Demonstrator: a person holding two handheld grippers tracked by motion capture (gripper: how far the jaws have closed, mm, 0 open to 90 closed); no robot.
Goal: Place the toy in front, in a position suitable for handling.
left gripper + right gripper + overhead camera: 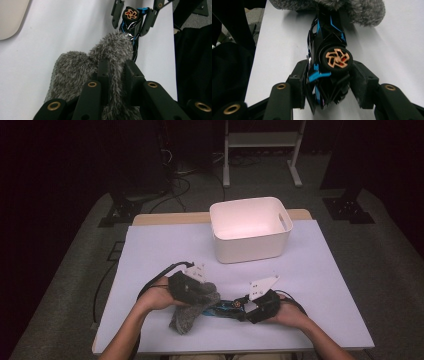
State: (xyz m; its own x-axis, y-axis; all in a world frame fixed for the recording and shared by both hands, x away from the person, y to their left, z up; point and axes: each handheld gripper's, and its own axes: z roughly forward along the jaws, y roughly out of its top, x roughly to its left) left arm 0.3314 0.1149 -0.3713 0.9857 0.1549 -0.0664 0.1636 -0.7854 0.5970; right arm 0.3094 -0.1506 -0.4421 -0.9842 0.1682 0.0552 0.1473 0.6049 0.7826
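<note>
While the white bin sat empty at the upper middle of the high view, all the action was down at the lower middle of the lilac table. Fuzzy grey sock lay there, pinched at its cuff by the left gripper, whose jaws were nearly closed on a fold of the fluff. Poking out of the sock's mouth was a black and blue toy car, tail end toward the right gripper. That gripper's jaws bracketed the rear of the car, at the wheel with the copper spokes; the pads looked close to the sides but I couldn't tell if they actually pressed, so I'd call them half wide around it, not a firm hold.

My guess at the step: getting the car and the sock apart, or together. Either way I'd keep the left hand anchoring the cuff low on the table and have the right squeeze the car's body rather than the wheel, since a wheel would spin or slip. Move straight along the sock's length so the spoiler didn't snag the fluff.

No brand, label or readable writing anywhere that I could make out.
</note>
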